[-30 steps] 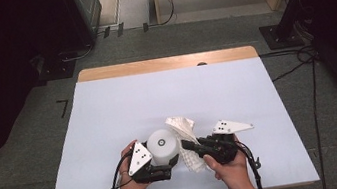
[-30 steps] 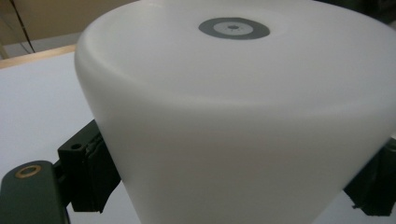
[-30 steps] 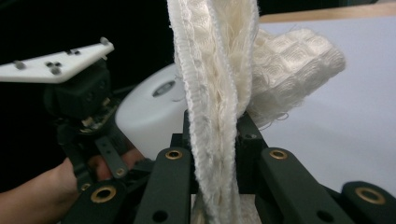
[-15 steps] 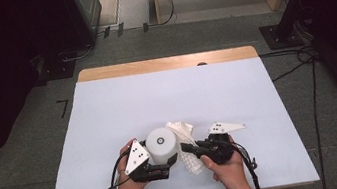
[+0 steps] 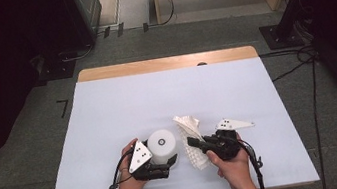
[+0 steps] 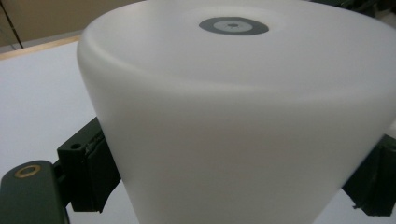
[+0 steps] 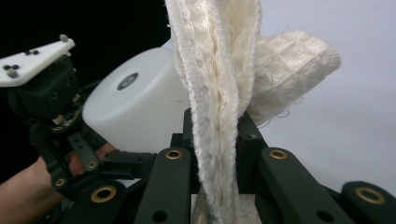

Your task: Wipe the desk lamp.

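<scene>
A white cylinder (image 5: pixel 161 145) with a grey disc on top stands near the table's front edge. My left gripper (image 5: pixel 164 154) is shut on it from the left, and in the left gripper view the cylinder (image 6: pixel 243 116) sits between the black pads (image 6: pixel 88 172). Just right of it, my right gripper (image 5: pixel 193 142) points left and is shut on a cream waffle-weave cloth (image 5: pixel 187 123). In the right gripper view the cloth (image 7: pixel 219 84) rises in a folded band from between the closed jaws of that gripper (image 7: pixel 217 140), with the cylinder (image 7: pixel 135 107) close behind it.
The table is covered by a white sheet (image 5: pixel 156 96), with a wooden strip (image 5: pixel 167 63) along its far edge. Dark equipment stands on the floor at left and right, and cables (image 5: pixel 303 59) lie past the table's right side.
</scene>
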Demonstrator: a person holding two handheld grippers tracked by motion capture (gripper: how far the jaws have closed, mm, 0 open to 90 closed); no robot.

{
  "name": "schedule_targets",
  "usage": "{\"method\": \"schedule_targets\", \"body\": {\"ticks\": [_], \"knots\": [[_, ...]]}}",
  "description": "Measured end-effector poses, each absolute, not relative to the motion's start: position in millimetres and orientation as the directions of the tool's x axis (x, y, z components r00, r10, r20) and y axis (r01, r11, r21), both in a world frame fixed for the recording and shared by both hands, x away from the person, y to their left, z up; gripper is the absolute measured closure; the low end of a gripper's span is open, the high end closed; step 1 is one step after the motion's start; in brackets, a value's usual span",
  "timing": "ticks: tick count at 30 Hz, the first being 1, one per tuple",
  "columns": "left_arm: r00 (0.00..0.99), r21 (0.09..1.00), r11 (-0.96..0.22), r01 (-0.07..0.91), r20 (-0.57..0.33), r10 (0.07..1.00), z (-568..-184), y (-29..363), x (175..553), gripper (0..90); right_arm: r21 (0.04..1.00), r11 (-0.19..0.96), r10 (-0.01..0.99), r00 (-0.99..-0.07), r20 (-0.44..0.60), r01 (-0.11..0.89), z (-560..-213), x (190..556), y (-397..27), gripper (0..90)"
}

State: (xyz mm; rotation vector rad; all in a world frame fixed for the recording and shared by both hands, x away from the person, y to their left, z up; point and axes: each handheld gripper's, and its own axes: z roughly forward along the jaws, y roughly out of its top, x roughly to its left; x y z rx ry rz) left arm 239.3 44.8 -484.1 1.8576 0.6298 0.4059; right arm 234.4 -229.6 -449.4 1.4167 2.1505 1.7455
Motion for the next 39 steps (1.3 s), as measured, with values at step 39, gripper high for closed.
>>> {"method": "schedule_targets", "body": {"ticks": [39], "knots": [[0.763,0.952,-0.205,0.228,-0.044,0.645,-452,41,221,8.9,0.834,-0.038,0.597,-0.657,0.461,0.551,-424,220,-217,79.4]]}}
